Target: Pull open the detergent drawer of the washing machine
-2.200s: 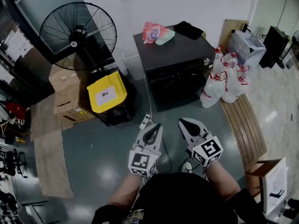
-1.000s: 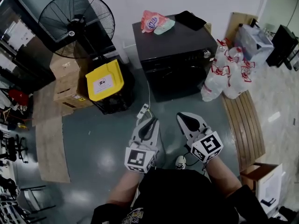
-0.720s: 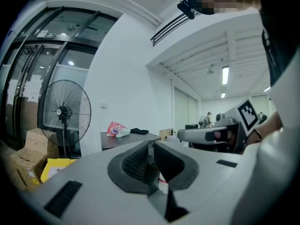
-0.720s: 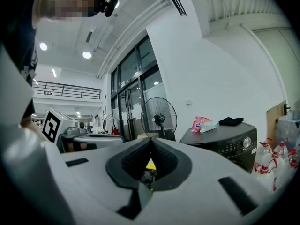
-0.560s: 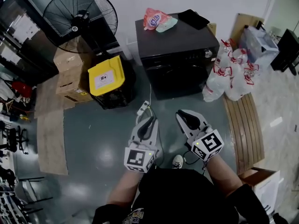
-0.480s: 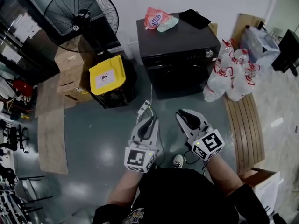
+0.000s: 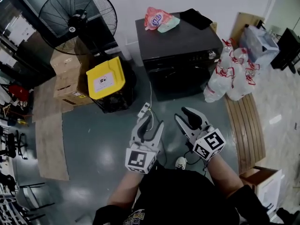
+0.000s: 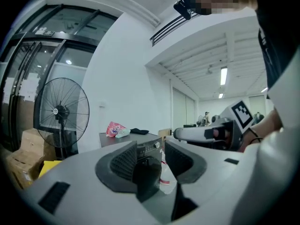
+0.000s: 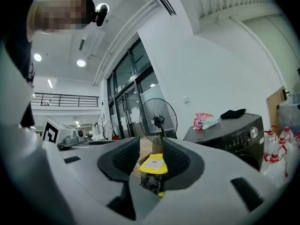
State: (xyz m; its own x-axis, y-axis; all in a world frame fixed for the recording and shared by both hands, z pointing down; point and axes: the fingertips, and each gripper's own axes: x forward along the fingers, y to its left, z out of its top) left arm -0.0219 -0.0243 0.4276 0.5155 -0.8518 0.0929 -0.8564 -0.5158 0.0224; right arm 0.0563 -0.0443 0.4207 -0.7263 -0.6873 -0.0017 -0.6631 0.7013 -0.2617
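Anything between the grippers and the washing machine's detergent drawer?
Nothing visible at drawer height. Only floor separates the washing machine from the left gripper and right gripper, whose empty jaws have just been opening; a power strip lies there, ahead of the left gripper.

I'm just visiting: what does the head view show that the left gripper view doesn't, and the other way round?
Only the head view shows the grey floor, with a power strip and the person's shoe on it, and a slatted wooden board at the right. Only the left gripper view shows the ceiling with its strip lights. Both show the standing fan, the black washing machine, and the pink bag and dark cloth on top of it.
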